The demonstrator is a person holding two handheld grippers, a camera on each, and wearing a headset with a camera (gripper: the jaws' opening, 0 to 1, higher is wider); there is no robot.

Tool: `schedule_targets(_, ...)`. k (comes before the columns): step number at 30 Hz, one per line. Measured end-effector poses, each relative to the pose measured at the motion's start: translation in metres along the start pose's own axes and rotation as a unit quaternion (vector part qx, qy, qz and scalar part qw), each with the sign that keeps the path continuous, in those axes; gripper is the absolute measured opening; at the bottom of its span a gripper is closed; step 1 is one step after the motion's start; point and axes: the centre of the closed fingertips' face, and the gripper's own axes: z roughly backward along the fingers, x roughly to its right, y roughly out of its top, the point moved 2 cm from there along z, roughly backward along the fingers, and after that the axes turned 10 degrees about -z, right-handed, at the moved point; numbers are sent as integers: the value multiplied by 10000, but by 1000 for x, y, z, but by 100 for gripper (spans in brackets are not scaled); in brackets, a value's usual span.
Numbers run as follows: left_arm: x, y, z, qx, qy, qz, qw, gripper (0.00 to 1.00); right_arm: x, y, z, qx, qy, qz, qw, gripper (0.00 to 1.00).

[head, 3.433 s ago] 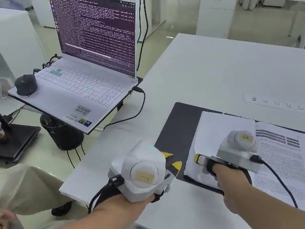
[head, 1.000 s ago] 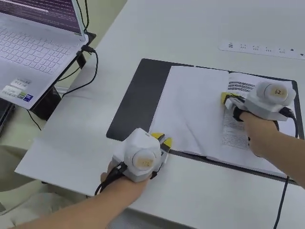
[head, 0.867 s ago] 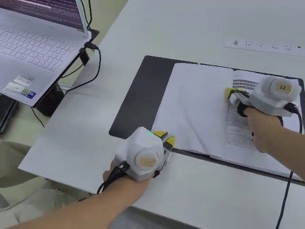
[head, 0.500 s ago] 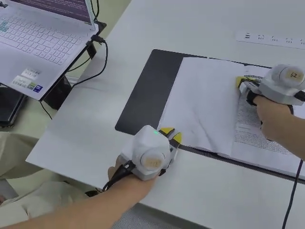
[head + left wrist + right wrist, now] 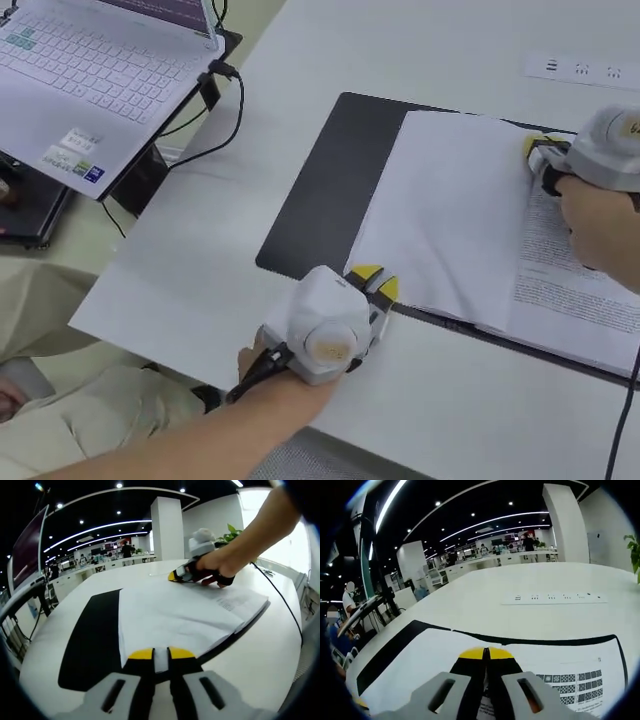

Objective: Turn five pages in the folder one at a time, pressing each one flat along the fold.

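My right gripper is clenched at the folder fold; left gripper sits at the blank page edge; its grip I cannot tell.

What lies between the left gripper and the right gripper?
The blank page of the open folder, lying between left gripper and right gripper in the head view.

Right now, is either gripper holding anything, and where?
Right gripper: nothing, jaws shut, pressing the page by the fold. Left gripper: at the page's near edge; a grip cannot be told.
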Motion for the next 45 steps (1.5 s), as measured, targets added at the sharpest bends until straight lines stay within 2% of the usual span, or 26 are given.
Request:
schedule_targets(7,0,0,0,10,9,19,10000,8,7,3,-11,58,-104,24,9999,0)
schedule_targets(13,0,-1,-1,7,14,42,10000,8,5,2,-5,36,-97,-29,9999,0)
schedule_targets(24,1,0,0,27,21,66,10000,8,-6,-14,22,-17,133,-212,9997,0)
schedule_targets(35,0,-1,0,32,14,88,10000,8,-9,-24,35,-90,246,-307,9992,0)
schedule_targets(45,-1,-1,0,-1,-6,140,9999,8,-29,-36,75,-72,286,-377,9989,0)
